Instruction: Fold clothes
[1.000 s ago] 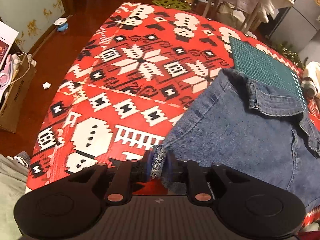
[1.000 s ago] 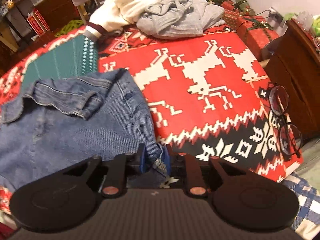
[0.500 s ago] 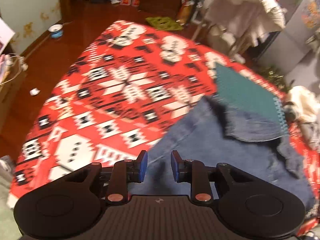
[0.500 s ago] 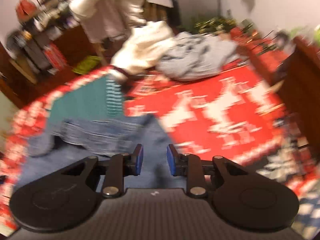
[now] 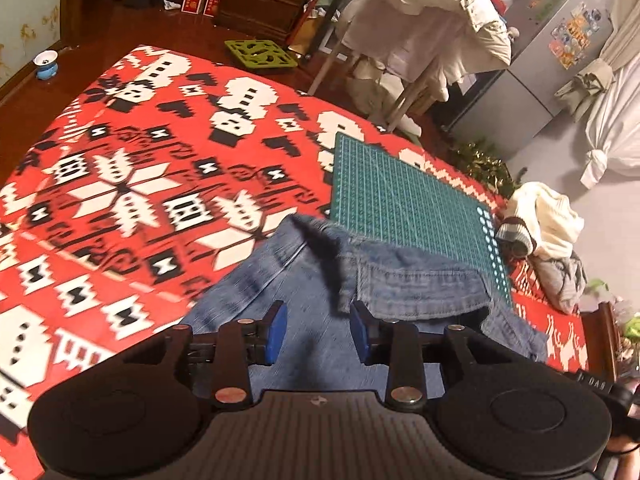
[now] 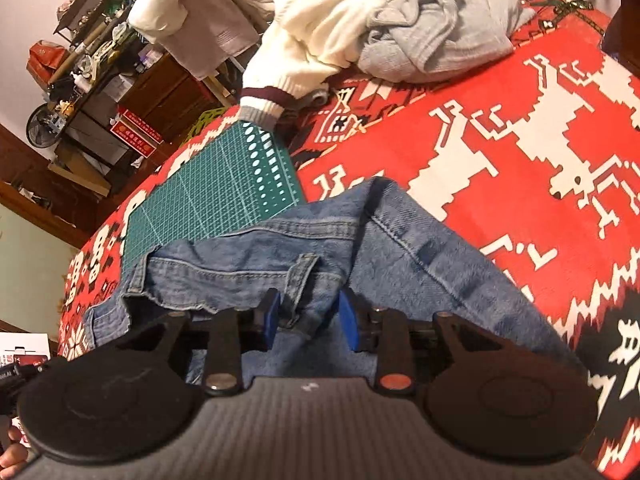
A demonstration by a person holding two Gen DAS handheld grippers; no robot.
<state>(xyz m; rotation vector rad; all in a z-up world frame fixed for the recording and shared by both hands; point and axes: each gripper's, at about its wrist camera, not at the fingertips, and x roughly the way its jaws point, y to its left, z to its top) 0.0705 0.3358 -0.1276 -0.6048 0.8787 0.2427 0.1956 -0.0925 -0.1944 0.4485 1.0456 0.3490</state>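
A blue denim garment (image 5: pixel 304 292) lies folded on the red patterned cloth (image 5: pixel 132 184), its waistband edge resting on a green cutting mat (image 5: pixel 400 196). My left gripper (image 5: pixel 318 334) hovers open above the denim's left part, nothing between its blue pads. In the right wrist view the same denim (image 6: pixel 400 256) spreads below my right gripper (image 6: pixel 308 314), which is open over the waistband and a belt loop (image 6: pixel 304 276). Neither gripper holds cloth.
A white sweater (image 6: pixel 316 48) and a grey garment (image 6: pixel 440 28) are piled at the far side of the table. A chair draped with pale clothes (image 5: pixel 420 32) stands beyond the table, beside a fridge (image 5: pixel 540 52). A person's fingers (image 6: pixel 12 456) show at bottom left.
One second ago both grippers were shut on the denim's near hem corners. Both have let go, opened and moved forward and up over the garment.
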